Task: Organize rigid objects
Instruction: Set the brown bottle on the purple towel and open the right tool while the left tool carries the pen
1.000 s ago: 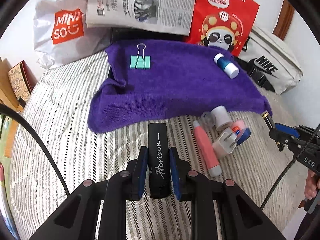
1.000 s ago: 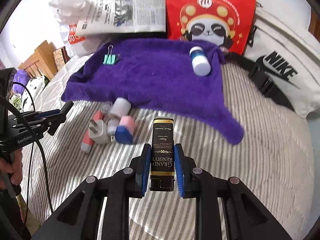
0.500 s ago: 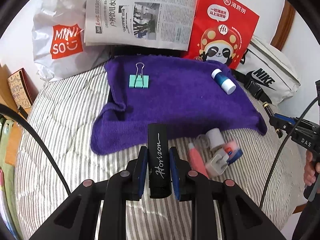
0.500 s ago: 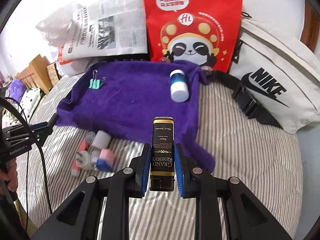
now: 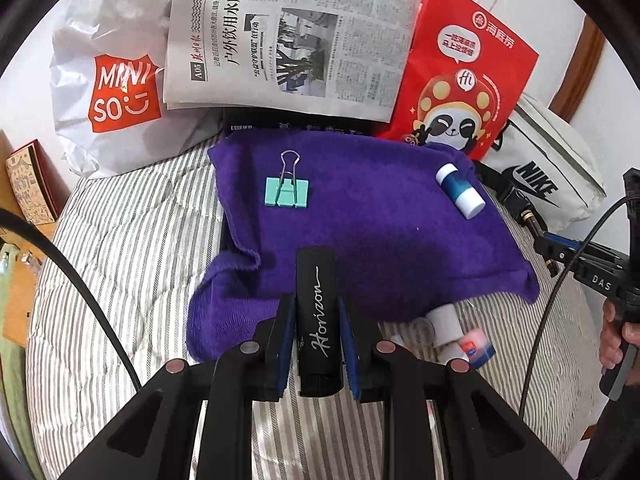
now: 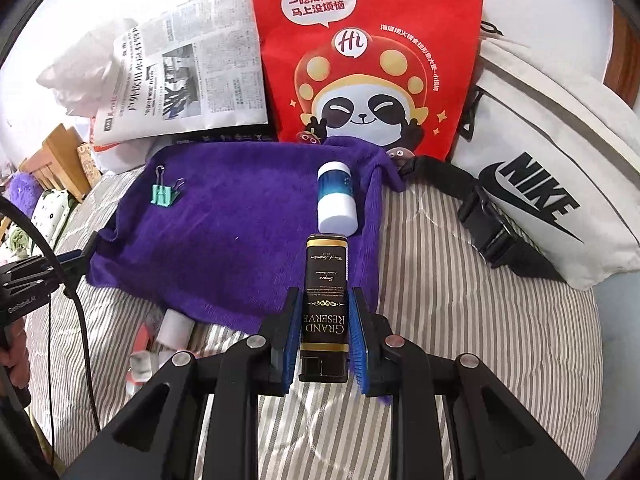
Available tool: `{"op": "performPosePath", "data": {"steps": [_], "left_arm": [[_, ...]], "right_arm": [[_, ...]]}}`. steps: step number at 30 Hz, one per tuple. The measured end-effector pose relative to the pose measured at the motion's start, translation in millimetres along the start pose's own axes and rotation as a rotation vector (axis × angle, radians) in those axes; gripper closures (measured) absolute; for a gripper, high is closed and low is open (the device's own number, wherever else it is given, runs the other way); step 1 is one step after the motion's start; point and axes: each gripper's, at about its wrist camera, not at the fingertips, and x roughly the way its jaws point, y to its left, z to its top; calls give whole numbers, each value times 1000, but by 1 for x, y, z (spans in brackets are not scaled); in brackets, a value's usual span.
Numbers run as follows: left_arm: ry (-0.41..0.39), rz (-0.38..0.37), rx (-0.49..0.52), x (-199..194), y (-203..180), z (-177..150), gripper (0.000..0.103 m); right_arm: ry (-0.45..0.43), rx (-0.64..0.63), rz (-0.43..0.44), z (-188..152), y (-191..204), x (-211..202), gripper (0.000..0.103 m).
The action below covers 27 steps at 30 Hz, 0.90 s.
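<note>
Grippers, two, both mine, both loaded. Left gripper [image 5: 316, 344]: blue pads clamped on a black case lettered "Horizon" [image 5: 318, 312], held lengthwise between the fingers, its far end over the near edge of the purple towel [image 5: 380, 236]. Right gripper [image 6: 325, 336]: pads closed tight on a black-and-gold box lettered "GRAND RESERVE" [image 6: 325, 300], far end over the towel's right-hand near corner.

Towel: spread on a grey-and-white striped bedcover [image 5: 132, 264]. On it, a mint-green binder clip [image 5: 287, 190] toward the far left, wire handles pointing away in the left view; a blue-and-white bottle [image 5: 460, 191] lying on its side toward the far right. The two are well apart.

Loose lot on the bedcover just off the towel's near edge: a white cylinder [image 5: 444, 322], a pink-and-blue eraser [image 5: 476, 348], and further small pieces partly hidden behind my left fingers.

Backdrop along the far side: a white Miniso bag [image 5: 116, 92], a folded newspaper [image 5: 288, 36], a red panda-print paper bag [image 6: 368, 60], a white Nike waist bag [image 6: 552, 184].
</note>
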Motion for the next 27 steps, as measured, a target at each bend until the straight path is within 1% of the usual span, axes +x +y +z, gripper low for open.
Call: {"op": "performPosePath", "data": {"steps": [4, 8, 16, 20, 27], "left_arm": [[1, -1, -2, 5, 4, 7, 82], [9, -8, -4, 13, 8, 11, 82], [18, -20, -24, 25, 19, 17, 82], [21, -25, -25, 29, 22, 17, 82], [32, -34, -36, 33, 27, 15, 82]], "right_arm": [[22, 0, -1, 9, 1, 16, 80], [64, -6, -12, 17, 2, 39, 80], [134, -18, -22, 19, 7, 76, 80], [156, -27, -30, 16, 10, 88, 80], [160, -53, -49, 17, 15, 94, 80]]}}
